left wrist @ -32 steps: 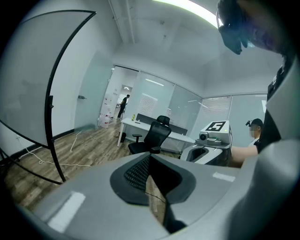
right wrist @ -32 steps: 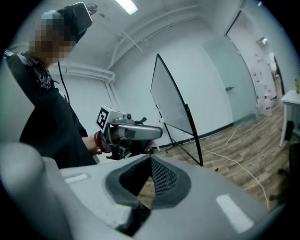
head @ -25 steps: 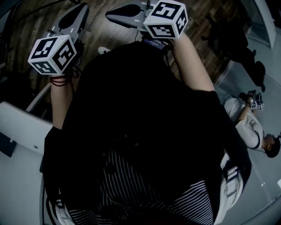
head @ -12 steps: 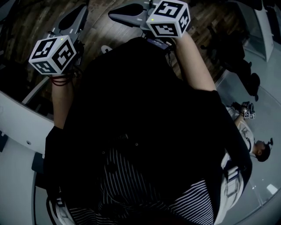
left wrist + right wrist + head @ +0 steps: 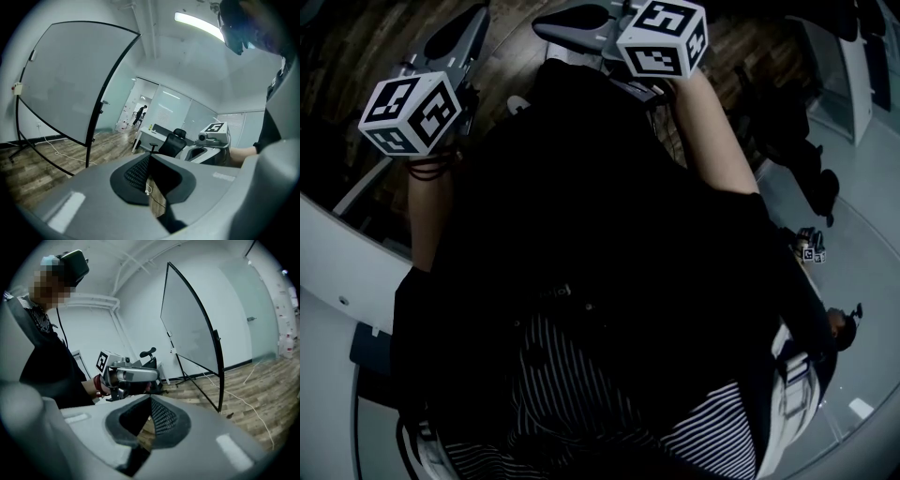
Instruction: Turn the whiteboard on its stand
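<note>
The whiteboard (image 5: 65,79) is a large pale panel in a thin black frame on a black stand. It stands to the left in the left gripper view, over a wooden floor. In the right gripper view the whiteboard (image 5: 190,329) shows edge-on at the middle right. My left gripper (image 5: 150,156) is shut on nothing and well short of the board. My right gripper (image 5: 150,398) is also shut and empty, away from the stand. In the head view the left gripper (image 5: 459,33) and the right gripper (image 5: 558,25) are held out side by side; the board is hidden there.
A desk with a black office chair (image 5: 171,140) stands behind the whiteboard. Cables (image 5: 255,408) trail over the wooden floor by the stand's legs. A white curved table (image 5: 337,272) lies at my left. Another person (image 5: 825,319) is at the far right.
Both grippers have shifted a little across the room, side by side and still shut. In the head view the floor, the white table and the other person have slid across the picture.
</note>
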The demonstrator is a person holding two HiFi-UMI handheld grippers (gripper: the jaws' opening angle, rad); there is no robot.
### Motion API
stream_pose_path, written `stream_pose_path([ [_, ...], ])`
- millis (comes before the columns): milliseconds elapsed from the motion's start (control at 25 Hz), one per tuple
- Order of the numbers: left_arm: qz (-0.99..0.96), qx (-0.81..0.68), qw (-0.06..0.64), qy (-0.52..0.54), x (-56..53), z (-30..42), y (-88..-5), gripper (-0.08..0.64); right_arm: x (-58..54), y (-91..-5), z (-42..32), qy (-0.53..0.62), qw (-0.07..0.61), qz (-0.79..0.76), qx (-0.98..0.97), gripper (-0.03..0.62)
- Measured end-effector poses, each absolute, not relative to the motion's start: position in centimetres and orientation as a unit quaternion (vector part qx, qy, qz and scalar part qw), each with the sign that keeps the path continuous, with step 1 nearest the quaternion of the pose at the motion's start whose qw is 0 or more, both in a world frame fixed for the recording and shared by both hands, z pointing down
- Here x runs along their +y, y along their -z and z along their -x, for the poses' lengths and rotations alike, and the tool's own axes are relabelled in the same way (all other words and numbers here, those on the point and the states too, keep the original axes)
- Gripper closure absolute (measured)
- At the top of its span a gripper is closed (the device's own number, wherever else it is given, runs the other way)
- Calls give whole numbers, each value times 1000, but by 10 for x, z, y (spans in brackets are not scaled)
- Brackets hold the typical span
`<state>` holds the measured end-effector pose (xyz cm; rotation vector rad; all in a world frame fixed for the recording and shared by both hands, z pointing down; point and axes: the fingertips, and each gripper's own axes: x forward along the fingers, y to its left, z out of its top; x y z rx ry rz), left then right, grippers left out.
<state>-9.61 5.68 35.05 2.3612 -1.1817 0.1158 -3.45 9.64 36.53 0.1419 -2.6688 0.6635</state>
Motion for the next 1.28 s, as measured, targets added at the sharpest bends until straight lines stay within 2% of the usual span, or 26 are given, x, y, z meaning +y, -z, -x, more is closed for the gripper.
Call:
stream_pose_path([
  [440, -838, -490, 237, -40, 12, 137, -344, 561, 32, -355, 74, -215, 187, 4, -959, 591],
  [1000, -827, -516, 222, -26, -92, 141, -322, 559, -74, -343, 92, -205, 175, 73, -960, 591],
  [1280, -829, -512, 219, -51, -149, 116, -327, 558, -137, -350, 72, -217, 154, 80, -961, 591],
])
